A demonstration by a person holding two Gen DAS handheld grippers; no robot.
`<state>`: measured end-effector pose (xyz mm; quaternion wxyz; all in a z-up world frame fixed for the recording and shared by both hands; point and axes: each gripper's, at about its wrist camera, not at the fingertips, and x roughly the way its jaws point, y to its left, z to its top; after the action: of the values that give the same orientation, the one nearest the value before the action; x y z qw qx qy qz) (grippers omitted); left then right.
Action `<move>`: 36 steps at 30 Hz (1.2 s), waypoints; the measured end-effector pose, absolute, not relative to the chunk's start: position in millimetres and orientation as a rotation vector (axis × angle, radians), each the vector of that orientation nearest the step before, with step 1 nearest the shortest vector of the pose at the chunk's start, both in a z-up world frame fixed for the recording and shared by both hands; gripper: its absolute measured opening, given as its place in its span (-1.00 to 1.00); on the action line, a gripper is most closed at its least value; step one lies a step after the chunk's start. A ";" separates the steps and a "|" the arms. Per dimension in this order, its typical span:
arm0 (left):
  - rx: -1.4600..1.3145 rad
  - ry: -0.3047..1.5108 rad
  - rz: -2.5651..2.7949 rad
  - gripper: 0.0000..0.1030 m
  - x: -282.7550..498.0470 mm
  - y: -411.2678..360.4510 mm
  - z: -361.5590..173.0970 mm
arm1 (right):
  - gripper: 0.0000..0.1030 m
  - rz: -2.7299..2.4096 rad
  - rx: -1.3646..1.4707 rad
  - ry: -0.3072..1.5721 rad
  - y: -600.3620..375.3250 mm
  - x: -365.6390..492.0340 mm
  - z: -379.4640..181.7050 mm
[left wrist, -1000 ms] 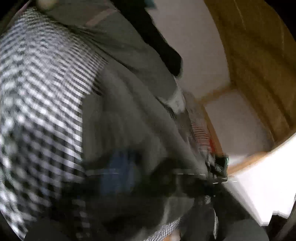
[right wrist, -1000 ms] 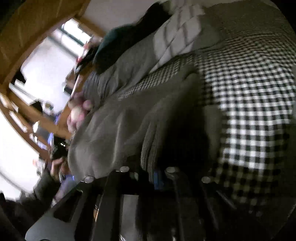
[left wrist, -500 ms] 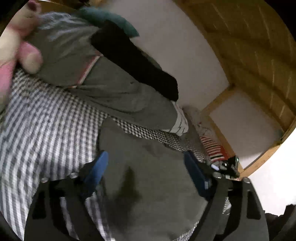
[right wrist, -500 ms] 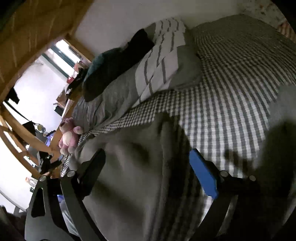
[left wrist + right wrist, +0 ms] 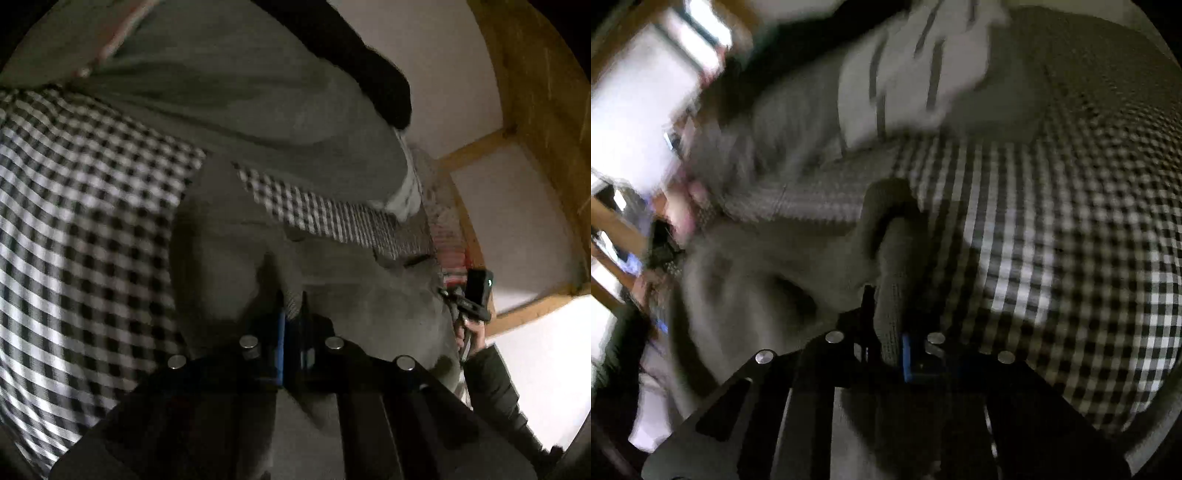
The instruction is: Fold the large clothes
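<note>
A large grey garment (image 5: 229,258) lies on a black-and-white checked bedspread (image 5: 74,203). My left gripper (image 5: 291,301) is shut on a raised fold of its edge, the cloth pinched between the blue pads. In the right wrist view the same grey garment (image 5: 768,280) spreads to the left. My right gripper (image 5: 886,295) has its jaws closing on a thick ribbed fold that stands up between the fingers, and the pads press on it. The bedspread (image 5: 1071,240) fills the right side of that view, which is blurred.
A grey blanket (image 5: 240,92) with a black cloth (image 5: 354,48) on it lies at the head of the bed, beside a striped pillow (image 5: 908,74). A wooden frame (image 5: 535,110) and a white wall stand behind. A hand (image 5: 474,332) in a dark sleeve holds a black device at the garment's far edge.
Half a second ago both grippers stood wide open over the flat garment. Both have now closed on folds of its edge, and the views have shifted sideways across the bed.
</note>
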<state>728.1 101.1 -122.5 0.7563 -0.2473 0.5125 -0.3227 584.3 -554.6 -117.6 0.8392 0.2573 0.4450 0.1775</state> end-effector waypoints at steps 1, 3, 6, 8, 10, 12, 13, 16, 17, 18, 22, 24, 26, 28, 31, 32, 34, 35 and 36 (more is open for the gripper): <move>-0.586 1.090 -0.705 -0.92 730.7 108.2 -120.1 | -0.79 0.367 0.592 0.886 -567.0 582.1 -113.6; -0.660 1.031 -0.698 -0.92 732.9 123.2 -116.1 | -0.79 0.356 0.671 0.831 -581.7 584.5 -116.5; -0.765 1.020 -0.703 -0.92 741.9 136.5 -129.3 | -0.79 0.288 0.713 0.922 -584.8 599.7 -150.4; -0.784 1.055 -0.668 -0.92 746.5 145.7 -145.5 | -0.78 0.258 0.723 0.990 -583.2 600.9 -170.7; -0.834 1.053 -0.646 -0.72 746.1 157.5 -157.1 | -0.71 0.245 0.752 0.989 -584.5 601.4 -177.4; -0.836 1.037 -0.608 -0.47 743.5 172.2 -153.5 | 0.05 0.205 0.757 0.951 -595.8 596.6 -169.0; -0.823 1.024 -0.570 -0.42 742.3 183.3 -150.4 | 0.18 0.176 0.763 0.932 -604.6 589.8 -162.1; -0.777 0.950 -0.500 0.33 731.4 219.3 -123.5 | 0.53 0.139 0.862 0.794 -630.6 560.7 -130.5; -0.767 0.932 -0.519 0.37 726.0 222.2 -116.5 | 0.76 0.154 0.869 0.777 -630.5 549.4 -118.4; -0.754 0.941 -0.590 0.41 707.0 219.5 -106.1 | 0.76 0.170 0.827 0.789 -626.0 537.9 -107.5; -0.650 0.995 -0.743 0.52 645.0 199.6 -105.6 | 0.76 0.278 0.676 0.932 -581.7 474.2 -101.4; -0.638 1.034 -0.803 0.54 613.7 188.2 -117.1 | 0.76 0.358 0.673 0.976 -553.5 435.5 -115.0; -0.610 1.028 -0.826 0.54 588.9 180.6 -122.1 | 0.76 0.405 0.626 1.000 -531.5 407.5 -123.1; -0.613 0.979 -0.850 0.54 574.4 178.3 -120.2 | 0.76 0.441 0.610 0.992 -511.4 388.7 -135.2; -0.677 0.928 -0.890 0.54 559.3 173.9 -122.7 | 0.15 0.438 0.608 0.928 -495.8 377.9 -143.6; -0.697 0.924 -0.901 0.50 556.0 172.3 -128.9 | 0.08 0.428 0.609 0.901 -495.9 374.8 -142.9; -0.740 0.939 -0.901 -0.39 545.4 181.3 -137.5 | -0.08 0.427 0.661 0.844 -499.8 373.5 -144.1; -0.745 0.937 -0.899 -0.62 539.7 185.9 -138.9 | -0.13 0.424 0.686 0.821 -502.4 373.6 -144.3; -0.749 0.938 -0.908 -0.62 536.1 185.3 -139.3 | -0.15 0.423 0.711 0.794 -505.3 370.2 -143.6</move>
<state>536.1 185.3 -139.3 0.7301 -0.3401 0.4258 -0.4122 370.2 -505.3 -143.6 0.8401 0.3364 0.3756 0.2000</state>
